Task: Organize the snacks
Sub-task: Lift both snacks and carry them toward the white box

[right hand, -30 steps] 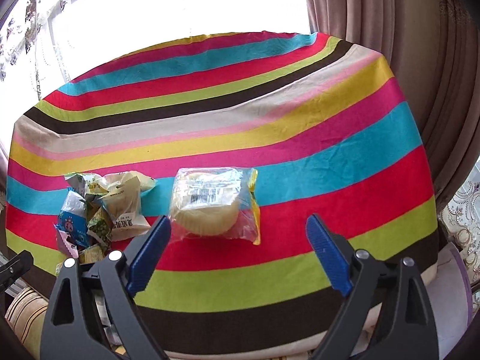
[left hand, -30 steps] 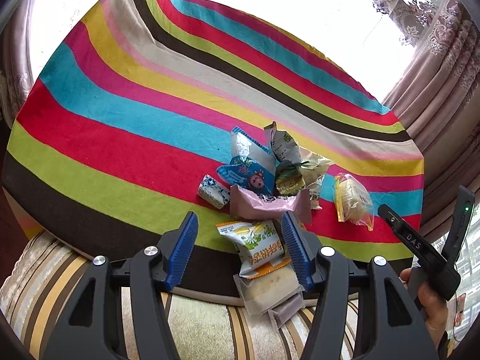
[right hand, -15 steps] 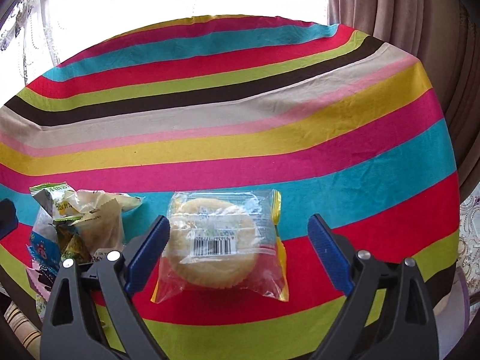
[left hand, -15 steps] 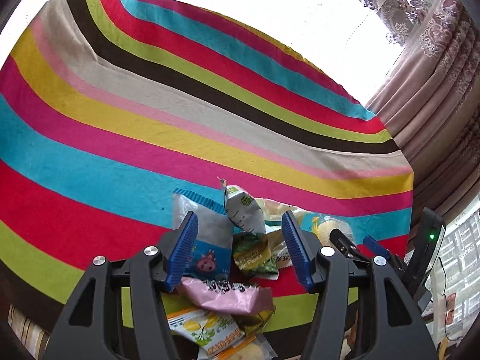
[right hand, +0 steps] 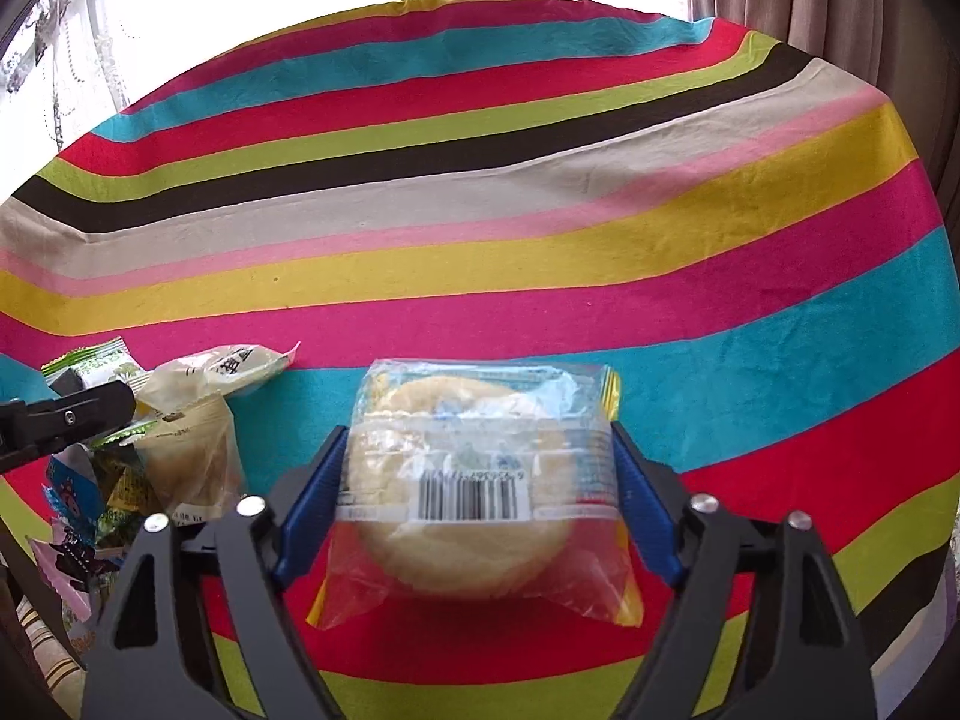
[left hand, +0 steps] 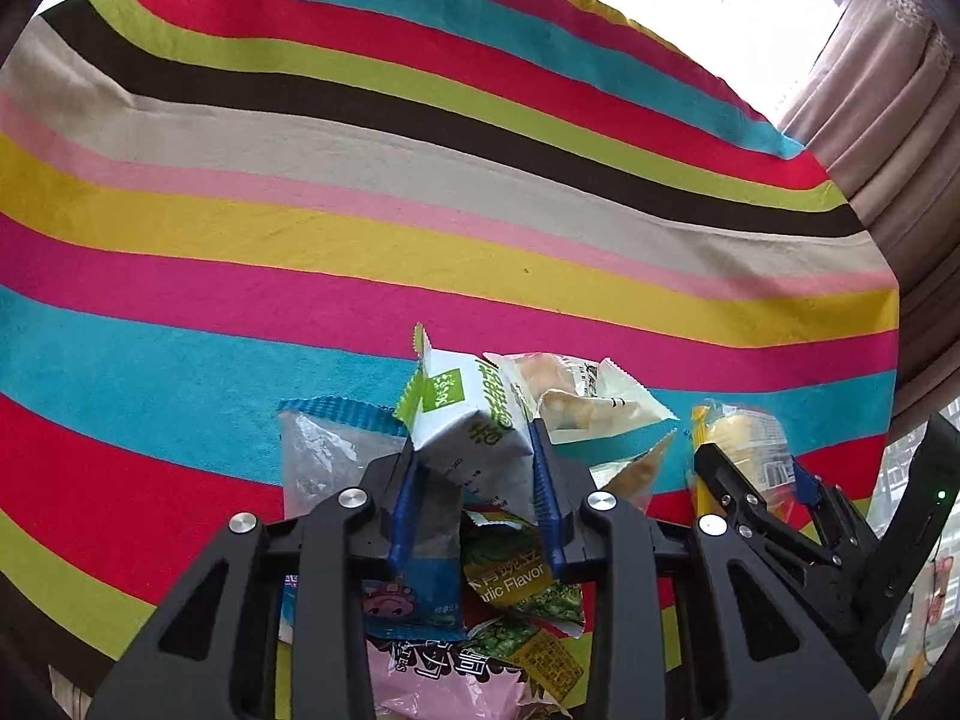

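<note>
While left gripper [left hand: 474, 480] pinches the green-white packet [left hand: 465, 414] and right gripper [right hand: 477, 483] clamps the wrapped cake [right hand: 474, 480], snack pile [left hand: 480, 600] beneath left gripper remains unsorted

Left hand-held gripper [left hand: 474, 498] pinching a white-and-green snack packet [left hand: 465, 420] over the pile

Its blue pads sit against both sides of the packet, which stands tilted above the other snacks on the striped desk [left hand: 420, 192]. Left of that packet lies a clear packet with a blue zigzag edge [left hand: 327, 450]; right of it, a cream bread packet [left hand: 591, 414] — and farther right, the right hand-held gripper [left hand: 753, 480] around a clear-wrapped bun [left hand: 741, 441]. Nearer the camera than the white-and-green packet: a green garlic-flavor pack [left hand: 516, 582] and a pink wrapper [left hand: 444, 678].
</note>
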The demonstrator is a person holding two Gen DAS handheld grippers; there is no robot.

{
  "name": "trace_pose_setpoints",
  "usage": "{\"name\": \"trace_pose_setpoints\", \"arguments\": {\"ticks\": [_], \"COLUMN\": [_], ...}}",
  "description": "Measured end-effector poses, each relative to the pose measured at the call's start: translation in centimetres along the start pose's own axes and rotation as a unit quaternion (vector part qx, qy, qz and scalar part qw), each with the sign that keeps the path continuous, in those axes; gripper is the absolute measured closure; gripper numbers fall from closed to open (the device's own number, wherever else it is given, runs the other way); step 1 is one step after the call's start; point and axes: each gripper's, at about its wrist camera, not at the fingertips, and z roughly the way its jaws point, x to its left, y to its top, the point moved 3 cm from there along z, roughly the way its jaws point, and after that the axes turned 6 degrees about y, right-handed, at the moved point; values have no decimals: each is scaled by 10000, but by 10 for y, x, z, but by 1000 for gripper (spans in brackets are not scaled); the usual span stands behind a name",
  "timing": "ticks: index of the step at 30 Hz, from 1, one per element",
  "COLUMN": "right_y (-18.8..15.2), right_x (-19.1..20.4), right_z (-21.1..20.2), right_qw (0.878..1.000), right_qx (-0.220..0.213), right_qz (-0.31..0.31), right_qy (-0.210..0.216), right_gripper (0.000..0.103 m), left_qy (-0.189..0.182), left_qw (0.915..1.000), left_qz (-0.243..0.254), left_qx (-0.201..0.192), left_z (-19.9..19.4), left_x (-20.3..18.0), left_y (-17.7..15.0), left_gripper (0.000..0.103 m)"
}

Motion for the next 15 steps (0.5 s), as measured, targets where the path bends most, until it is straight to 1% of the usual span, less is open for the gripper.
{"name": "trace_pose_setpoints", "arguments": {"ticks": [2, 7, 15], "right_y": [-3, -13, -32], "right_x": [0, -7, -12], "right_z": [-4, -20, -69], "right_qw": [10000, 9997, 9988], "right_qx": [-14, -101, -387], "right_qz": [-5, 189, 258], "right_qy": [15, 115, 150], "right_gripper": [34, 35, 35], "left_qy": [-8, 1, 173], "left_qw": [10000, 9991, 9951], "left_qz": [-16, -47, -183], "left_qx": [-87, -433, -959], "left_z": [-4, -25, -65], "left_x": [4, 8, 16], "left_y": [-2, -9, -26], "left_gripper": [74, 74, 74]}}
